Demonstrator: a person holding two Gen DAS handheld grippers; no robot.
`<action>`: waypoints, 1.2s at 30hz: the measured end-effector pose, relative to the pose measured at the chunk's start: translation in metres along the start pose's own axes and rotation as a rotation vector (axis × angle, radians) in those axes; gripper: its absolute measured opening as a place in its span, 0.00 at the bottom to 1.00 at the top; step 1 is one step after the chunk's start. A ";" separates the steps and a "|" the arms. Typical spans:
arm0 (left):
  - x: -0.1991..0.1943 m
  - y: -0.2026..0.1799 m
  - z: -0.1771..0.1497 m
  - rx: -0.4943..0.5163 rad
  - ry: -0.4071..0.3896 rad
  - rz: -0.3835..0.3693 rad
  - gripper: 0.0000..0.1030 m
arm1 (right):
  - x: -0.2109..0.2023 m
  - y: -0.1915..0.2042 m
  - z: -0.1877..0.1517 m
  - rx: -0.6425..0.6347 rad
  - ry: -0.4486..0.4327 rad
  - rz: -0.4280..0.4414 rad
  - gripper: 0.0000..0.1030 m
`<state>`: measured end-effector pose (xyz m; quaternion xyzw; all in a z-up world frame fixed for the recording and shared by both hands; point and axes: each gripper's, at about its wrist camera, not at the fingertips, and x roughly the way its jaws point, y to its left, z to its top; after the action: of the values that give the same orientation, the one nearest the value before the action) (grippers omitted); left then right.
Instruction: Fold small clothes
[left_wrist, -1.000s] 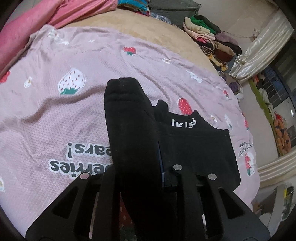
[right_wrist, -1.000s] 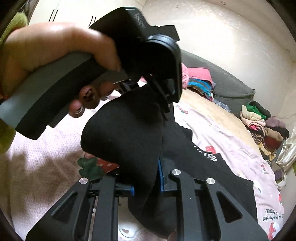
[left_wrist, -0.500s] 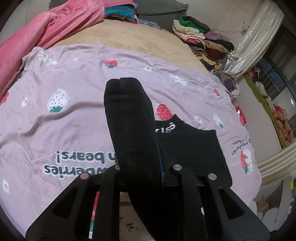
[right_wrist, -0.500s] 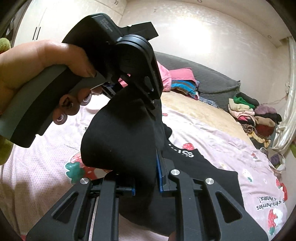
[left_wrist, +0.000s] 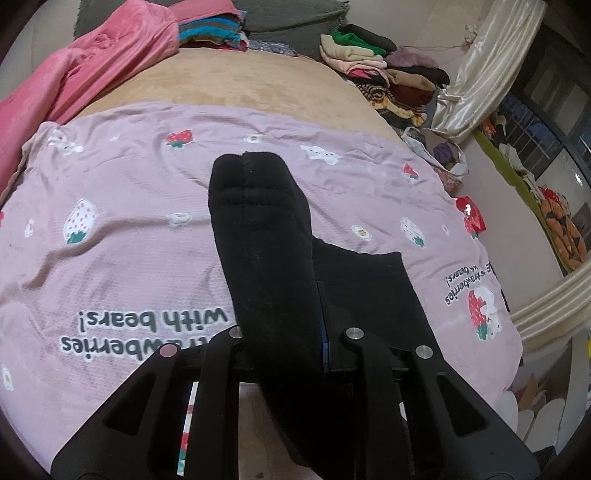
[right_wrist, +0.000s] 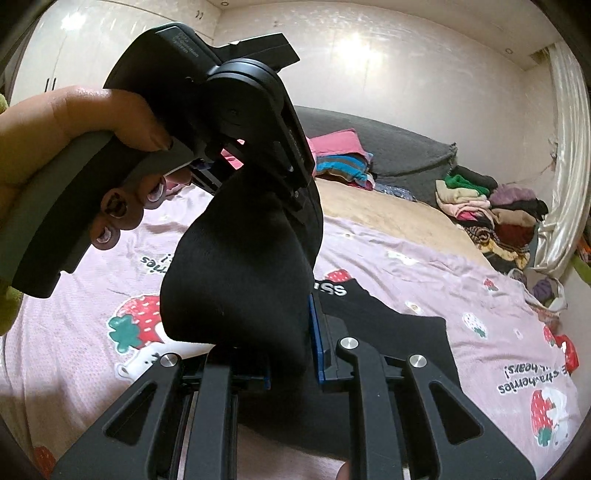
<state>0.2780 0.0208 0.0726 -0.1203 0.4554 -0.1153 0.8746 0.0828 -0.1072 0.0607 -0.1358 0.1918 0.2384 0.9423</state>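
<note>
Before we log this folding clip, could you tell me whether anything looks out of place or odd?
Nothing looks damaged or spilled. Both the left gripper and right gripper are shut on the black garment, lifted off the strawberry-print sheet. The clothes pile beyond is untidy.

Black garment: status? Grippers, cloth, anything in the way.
Left gripper and right gripper both shut on the black garment. Its upper part is lifted, the rest lies on the pink strawberry blanket. Blanket around the garment is clear.

Bedspread (left_wrist: 147, 229) open; clothes pile (left_wrist: 388, 74) prob. far edge.
</note>
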 end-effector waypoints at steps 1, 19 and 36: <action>0.001 -0.003 0.000 0.003 0.001 0.000 0.10 | -0.001 -0.003 -0.001 0.005 0.001 -0.002 0.14; 0.043 -0.054 -0.002 0.061 0.047 -0.015 0.12 | -0.002 -0.062 -0.028 0.092 0.044 -0.027 0.14; 0.085 -0.085 -0.007 0.097 0.120 -0.009 0.21 | 0.008 -0.098 -0.059 0.212 0.128 -0.005 0.14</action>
<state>0.3114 -0.0866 0.0300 -0.0727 0.5005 -0.1482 0.8499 0.1216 -0.2078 0.0210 -0.0510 0.2755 0.2052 0.9378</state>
